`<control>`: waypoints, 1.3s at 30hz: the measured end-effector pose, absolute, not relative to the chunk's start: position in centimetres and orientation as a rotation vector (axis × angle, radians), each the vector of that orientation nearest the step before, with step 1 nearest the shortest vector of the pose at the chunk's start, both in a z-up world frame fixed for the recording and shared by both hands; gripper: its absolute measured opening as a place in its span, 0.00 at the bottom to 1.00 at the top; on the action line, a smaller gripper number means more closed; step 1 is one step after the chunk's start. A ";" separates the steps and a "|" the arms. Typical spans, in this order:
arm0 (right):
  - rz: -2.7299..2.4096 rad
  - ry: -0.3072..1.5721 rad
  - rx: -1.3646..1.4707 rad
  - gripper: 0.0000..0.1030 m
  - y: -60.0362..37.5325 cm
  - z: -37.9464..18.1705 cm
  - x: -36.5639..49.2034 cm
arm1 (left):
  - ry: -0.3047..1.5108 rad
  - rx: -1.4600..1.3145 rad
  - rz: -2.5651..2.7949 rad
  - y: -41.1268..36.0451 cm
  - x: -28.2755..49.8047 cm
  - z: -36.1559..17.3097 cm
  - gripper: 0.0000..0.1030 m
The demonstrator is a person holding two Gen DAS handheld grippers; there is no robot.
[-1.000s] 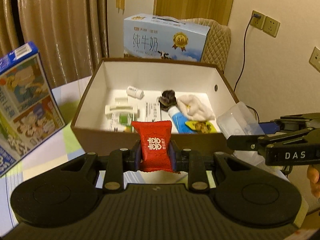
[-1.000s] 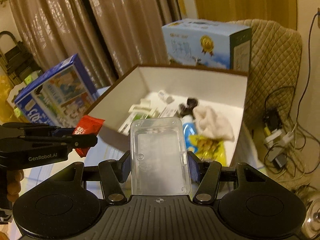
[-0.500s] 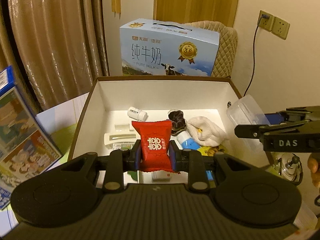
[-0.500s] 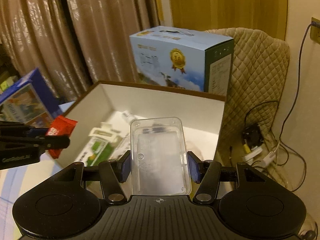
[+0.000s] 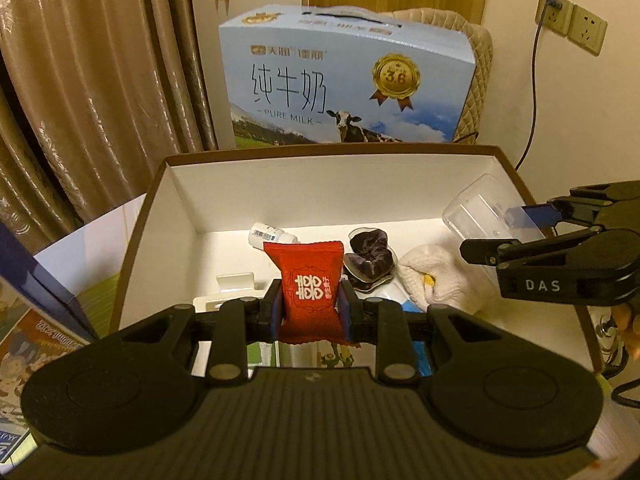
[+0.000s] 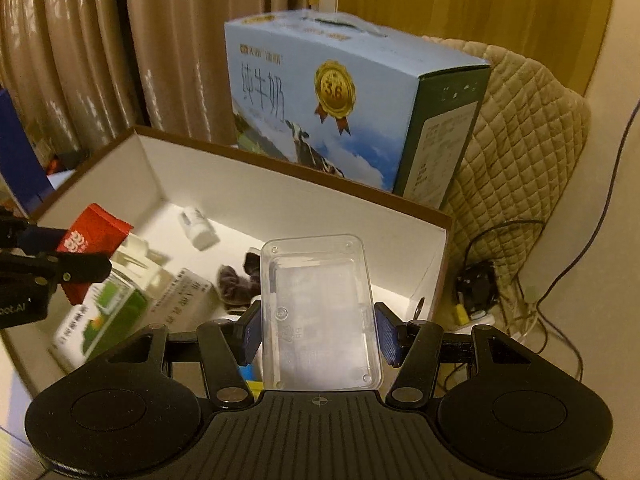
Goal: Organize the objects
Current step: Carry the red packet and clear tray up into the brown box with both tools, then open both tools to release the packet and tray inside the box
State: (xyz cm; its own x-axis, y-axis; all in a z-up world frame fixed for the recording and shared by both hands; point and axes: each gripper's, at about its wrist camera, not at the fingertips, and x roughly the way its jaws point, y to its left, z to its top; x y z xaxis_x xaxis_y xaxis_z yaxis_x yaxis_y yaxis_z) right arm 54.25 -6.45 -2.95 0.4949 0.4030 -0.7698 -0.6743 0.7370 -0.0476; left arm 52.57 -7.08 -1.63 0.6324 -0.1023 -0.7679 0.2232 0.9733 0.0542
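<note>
One red packet [image 5: 310, 285], one clear case [image 6: 318, 312], one box [image 5: 144, 216]

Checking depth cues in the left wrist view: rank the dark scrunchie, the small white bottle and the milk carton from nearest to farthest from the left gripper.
1. Dark scrunchie: inside the box, just right of the left gripper.
2. Small white bottle: lying near the box's back wall, slightly left.
3. Milk carton: standing behind the box.

Ahead of me, beige pleated curtains [image 5: 80, 92] cover the left. A cream wall [image 5: 560, 112] carries two sockets [image 5: 572, 20], one with a cable. A quilted chair back [image 6: 520, 140] stands right.
</note>
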 end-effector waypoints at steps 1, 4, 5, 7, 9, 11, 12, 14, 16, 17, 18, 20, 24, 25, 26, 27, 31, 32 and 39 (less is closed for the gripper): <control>0.668 0.819 -0.379 0.53 -6.2 -3.2 54.4 | 0.870 0.148 -0.187 -7.1 52.8 -1.8 0.22; 0.660 0.814 -0.407 0.53 -5.7 -3.8 55.0 | 0.877 0.153 -0.189 -7.3 53.3 -2.3 0.22; 0.658 0.812 -0.411 0.53 -5.5 -3.9 55.2 | 0.878 0.154 -0.190 -7.3 53.5 -2.4 0.22; 0.662 0.803 -0.415 0.53 -5.3 -4.1 55.6 | 0.881 0.154 -0.192 -7.3 53.8 -2.6 0.22; 0.671 0.794 -0.408 0.53 -5.3 -4.1 55.9 | 0.886 0.152 -0.193 -7.3 54.2 -2.9 0.22; 0.675 0.784 -0.397 0.53 -5.3 -4.1 56.1 | 0.890 0.151 -0.191 -7.3 54.5 -3.1 0.22; 0.679 0.779 -0.387 0.53 -5.3 -4.0 56.2 | 0.894 0.151 -0.190 -7.3 54.6 -3.2 0.23; 0.687 0.782 -0.364 0.53 -5.6 -3.9 56.4 | 0.899 0.150 -0.188 -7.3 54.9 -3.5 0.23; 0.691 0.787 -0.343 0.53 -5.9 -3.7 56.3 | 0.905 0.151 -0.188 -7.4 55.1 -3.8 0.23; 0.696 0.791 -0.340 0.53 -6.0 -3.6 56.2 | 0.907 0.152 -0.190 -7.4 55.2 -3.9 0.23; 0.700 0.794 -0.341 0.53 -6.1 -3.6 56.0 | 0.910 0.154 -0.189 -7.5 55.3 -4.0 0.23; 0.704 0.796 -0.339 0.53 -6.4 -3.6 55.6 | 0.915 0.159 -0.188 -7.7 55.6 -4.3 0.23; 0.712 0.813 -0.319 0.53 -6.8 -3.6 55.2 | 0.926 0.163 -0.192 -8.1 56.5 -4.9 0.24; 0.713 0.815 -0.314 0.53 -6.8 -3.5 55.1 | 0.925 0.164 -0.192 -8.2 56.6 -4.9 0.24; 0.715 0.816 -0.312 0.53 -6.9 -3.5 55.1 | 0.918 0.167 -0.193 -8.3 56.8 -4.9 0.24; 0.717 0.817 -0.310 0.53 -7.2 -3.3 55.0 | 0.909 0.172 -0.192 -8.4 56.9 -4.9 0.26; 0.730 0.821 -0.296 0.53 -7.4 -2.8 54.4 | 0.893 0.166 -0.181 -8.3 57.1 -4.4 0.45; 0.735 0.821 -0.289 0.53 -7.6 -2.5 54.3 | 0.888 0.164 -0.183 -8.2 56.9 -4.2 0.50; 0.776 0.832 -0.216 0.54 -9.2 -0.9 51.9 | 0.886 0.128 -0.161 -6.7 54.8 -2.5 0.71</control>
